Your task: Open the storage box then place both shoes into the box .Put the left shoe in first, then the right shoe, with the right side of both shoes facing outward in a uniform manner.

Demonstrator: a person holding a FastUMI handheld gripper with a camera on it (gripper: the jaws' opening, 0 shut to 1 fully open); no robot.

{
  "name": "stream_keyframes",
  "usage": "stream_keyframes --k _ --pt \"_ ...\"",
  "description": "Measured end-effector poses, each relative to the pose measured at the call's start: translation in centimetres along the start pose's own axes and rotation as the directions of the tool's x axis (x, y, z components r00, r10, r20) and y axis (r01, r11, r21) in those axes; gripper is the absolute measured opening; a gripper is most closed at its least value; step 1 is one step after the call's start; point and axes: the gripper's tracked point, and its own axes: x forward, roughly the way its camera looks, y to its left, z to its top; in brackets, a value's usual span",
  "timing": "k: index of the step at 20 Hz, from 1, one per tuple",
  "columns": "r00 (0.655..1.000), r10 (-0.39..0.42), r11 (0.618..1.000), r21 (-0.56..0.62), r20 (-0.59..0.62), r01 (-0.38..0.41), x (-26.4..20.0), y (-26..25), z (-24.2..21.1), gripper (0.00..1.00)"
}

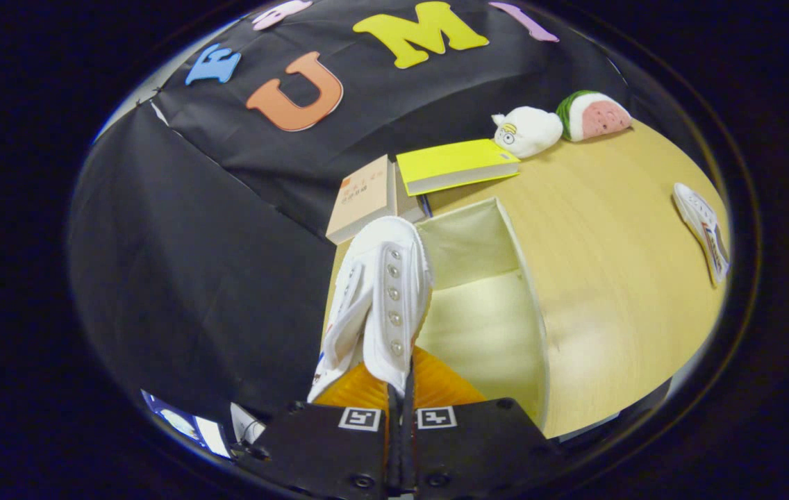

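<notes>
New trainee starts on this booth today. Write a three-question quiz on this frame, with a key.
1. True or false: the gripper is shut on the white lace-up canvas shoe.
2. Where is the second white shoe? A) in the box B) on the wooden table, beyond the box.
3. Fill in: the open beige storage box lies just ahead of the ____.

Key: 1 true; 2 B; 3 fingers.

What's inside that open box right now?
The storage box holds nothing visible on its pale floor. The white shoe, pinched in the shut claw, hangs over its near-left side and hides that corner.
</notes>
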Motion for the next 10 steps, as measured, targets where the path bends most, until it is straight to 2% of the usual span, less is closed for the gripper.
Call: stream_keyframes --k 7,9,10 --pt "0.992 -0.113 0.993 0.036 -0.05 0.114 4.2 -1.3 -1.4 0.05" --pt "0.992 -0.102 0.994 0.027 -0.08 0.104 4.9 -1.0 -1.9 0.06" --pt "0.994 -0.073 0.997 0.021 -0.081 0.075 5.0 -0.5 -1.8 0.1"
